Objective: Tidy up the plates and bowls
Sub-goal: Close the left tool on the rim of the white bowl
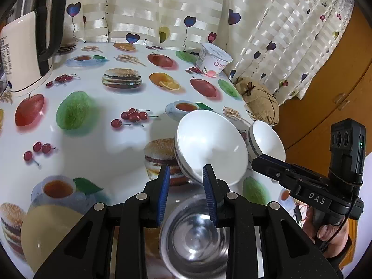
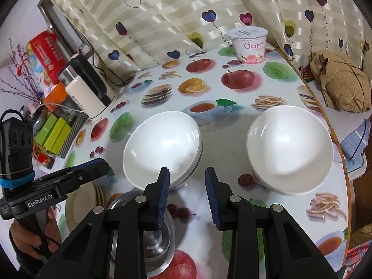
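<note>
1. The left gripper [image 1: 186, 174] points steeply down at the table [image 1: 100, 121]. Its blue pads stand a little apart with nothing pressed between them. The steel bowl [image 1: 195, 237] lies just below the fingers, and the rim of the left white bowl [image 1: 209, 144] shows beyond the tips.
2. The right gripper [image 2: 187, 176] tilts down the same way, held low over the near part of the table. Its jaws stand narrowly apart, empty, above a bare patch of the fruit-print tablecloth [image 2: 232, 107].
3. From the left wrist view, a hand [image 1: 330, 234] grips the handle of the other gripper at the right edge; from the right wrist view, a hand [image 2: 28, 239] holds the left one at the lower left.
4. Two white bowls stand apart on the cloth; the left one sits stacked on another bowl, and the right white bowl [image 2: 290, 151] is close to the table's edge.
5. A stack of cream plates [image 2: 81, 207] lies just beside the steel bowl, at the near left.
6. Further back stand an electric kettle [image 2: 86, 93] at the left and a yoghurt tub [image 2: 251, 44] before the striped curtain [image 2: 162, 11].
7. A brown cloth bundle [image 2: 337, 83] rests off the table at the right.
8. Boxes and packets [image 2: 53, 132] crowd the space left of the kettle.
</note>
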Tool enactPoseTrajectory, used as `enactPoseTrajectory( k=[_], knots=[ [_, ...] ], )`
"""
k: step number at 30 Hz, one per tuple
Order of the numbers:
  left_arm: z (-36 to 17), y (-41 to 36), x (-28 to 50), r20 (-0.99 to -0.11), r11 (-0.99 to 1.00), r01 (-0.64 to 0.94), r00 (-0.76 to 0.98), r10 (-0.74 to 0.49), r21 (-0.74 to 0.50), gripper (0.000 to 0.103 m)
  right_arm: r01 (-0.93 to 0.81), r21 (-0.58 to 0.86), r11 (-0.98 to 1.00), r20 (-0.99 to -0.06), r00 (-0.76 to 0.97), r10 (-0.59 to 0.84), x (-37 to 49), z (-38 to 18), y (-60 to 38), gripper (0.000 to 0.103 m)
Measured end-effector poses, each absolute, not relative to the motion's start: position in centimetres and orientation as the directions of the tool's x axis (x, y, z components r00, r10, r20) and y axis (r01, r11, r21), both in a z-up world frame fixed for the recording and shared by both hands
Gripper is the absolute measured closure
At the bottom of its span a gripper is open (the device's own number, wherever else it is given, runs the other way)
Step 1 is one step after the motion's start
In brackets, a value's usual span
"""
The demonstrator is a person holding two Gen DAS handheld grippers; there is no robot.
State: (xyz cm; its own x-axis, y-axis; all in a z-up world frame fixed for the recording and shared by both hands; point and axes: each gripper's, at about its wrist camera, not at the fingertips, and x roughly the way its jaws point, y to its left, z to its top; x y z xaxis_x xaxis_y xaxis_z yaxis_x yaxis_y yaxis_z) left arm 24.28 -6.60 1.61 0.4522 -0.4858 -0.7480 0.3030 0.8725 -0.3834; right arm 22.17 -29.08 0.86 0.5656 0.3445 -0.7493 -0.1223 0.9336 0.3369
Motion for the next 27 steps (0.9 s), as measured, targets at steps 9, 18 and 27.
enactPoseTrajectory(
  k=[9,18,27],
  knots=[
    [0.2,-7.2,26.4,-0.763,0.869,0.275,0.417,-0.494,-0.412,0.073,-0.097,0.361,0.927,-0.765,0.537,0.354,24.5,-0.6,-29.7,0.078],
    [-0.6,-8.3,26.8,-0.777,0.868,0.285,0.391,-0.493,-0.408,0.073,-0.101,0.381,0.919,-0.764,0.525,0.375,25.0,-0.9,-29.6,0.083],
    [-0.3,-9.0,26.7,-0.781,0.872,0.296,0.396,-0.483,-0.389,0.075,-0.1,0.386,0.917,-0.761,0.528,0.378,25.0,-0.8,-29.4,0.086]
  ],
)
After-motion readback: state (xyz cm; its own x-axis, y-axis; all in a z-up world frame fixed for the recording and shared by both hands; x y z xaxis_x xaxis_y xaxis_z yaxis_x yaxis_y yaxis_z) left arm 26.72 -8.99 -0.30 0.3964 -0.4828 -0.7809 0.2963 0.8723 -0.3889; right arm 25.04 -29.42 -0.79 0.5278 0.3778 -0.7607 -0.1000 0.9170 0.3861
